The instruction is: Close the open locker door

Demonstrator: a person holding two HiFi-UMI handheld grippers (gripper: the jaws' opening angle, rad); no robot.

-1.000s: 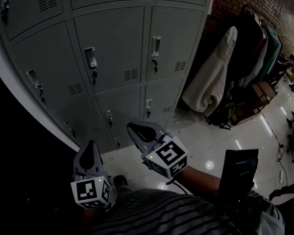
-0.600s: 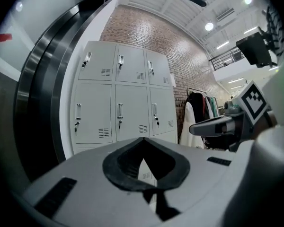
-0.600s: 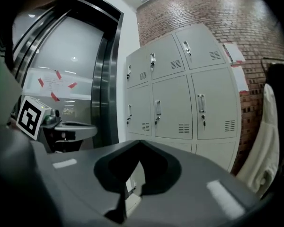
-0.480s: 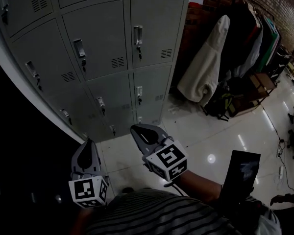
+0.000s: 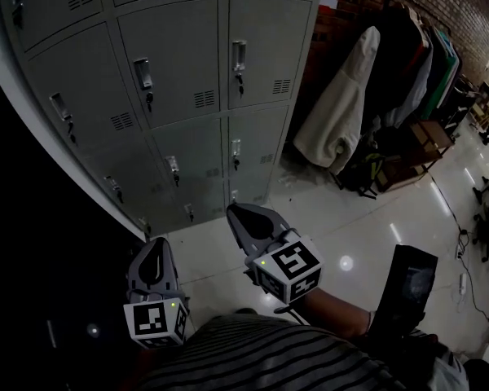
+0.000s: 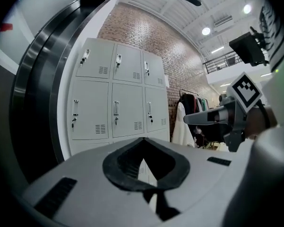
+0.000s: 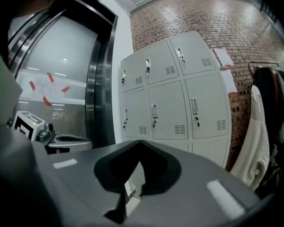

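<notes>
A bank of grey lockers (image 5: 179,80) stands ahead and to the left, and it also shows in the left gripper view (image 6: 116,98) and the right gripper view (image 7: 175,98). Every locker door I can see lies flush, each with a small handle and a hanging key. Both grippers hang low over the floor, well short of the lockers. My left gripper (image 5: 154,244) is shut and holds nothing. My right gripper (image 5: 233,211) sits beside it, a little further forward, also shut and empty. Its jaws point at the lowest doors.
A dark metal door frame (image 5: 33,243) runs down the left of the lockers. A clothes rack with a pale coat (image 5: 342,112) and dark garments stands against a brick wall on the right, with bags under it. The floor (image 5: 375,218) is glossy white. A dark flat device (image 5: 411,287) is at lower right.
The head view has swung, so the lockers sit further left in view and look farther off than a second ago. Both grippers stay low, shut and in nearly the same place.
</notes>
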